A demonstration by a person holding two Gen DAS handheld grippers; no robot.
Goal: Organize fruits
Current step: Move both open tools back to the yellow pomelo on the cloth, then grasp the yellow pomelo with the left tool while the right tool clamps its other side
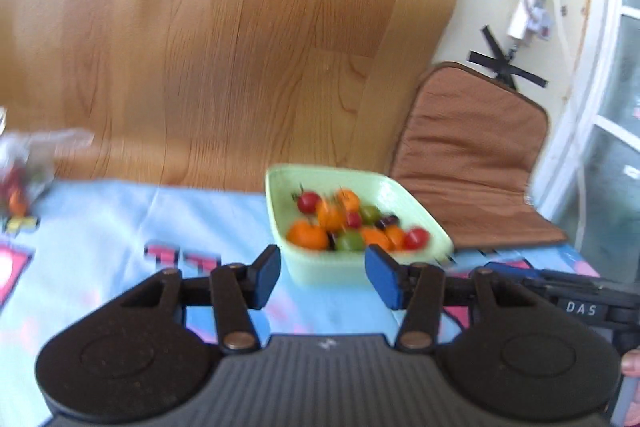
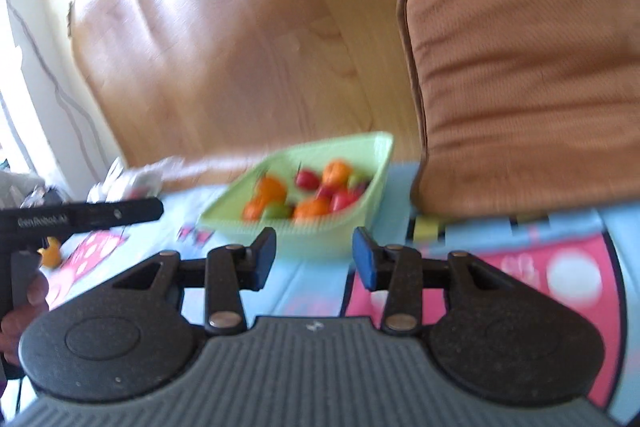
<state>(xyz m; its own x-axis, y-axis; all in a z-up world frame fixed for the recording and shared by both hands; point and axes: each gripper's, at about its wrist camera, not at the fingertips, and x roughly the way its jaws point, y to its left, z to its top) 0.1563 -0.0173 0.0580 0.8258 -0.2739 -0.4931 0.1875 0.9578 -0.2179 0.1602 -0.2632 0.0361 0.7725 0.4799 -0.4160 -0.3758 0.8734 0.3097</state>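
While the small round fruits (image 1: pixel 344 223) sit heaped in the green bowl (image 1: pixel 276 187) on the tabletop, both the left gripper (image 1: pixel 322 277) and right gripper (image 2: pixel 314 259) hold their fingers partly open and empty, and the fruits look light, smooth and likely to roll, best pinched gently across their middles.

Bright daylight, motion blur, fisheye bending, glare perhaps from a window

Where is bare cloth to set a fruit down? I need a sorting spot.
Bare light-blue printed tablecloth lies between the pale green plastic dish and the clear crumpled fruit bag. Crowded: the small fruits fill the dish; brown chair cushion borders it.
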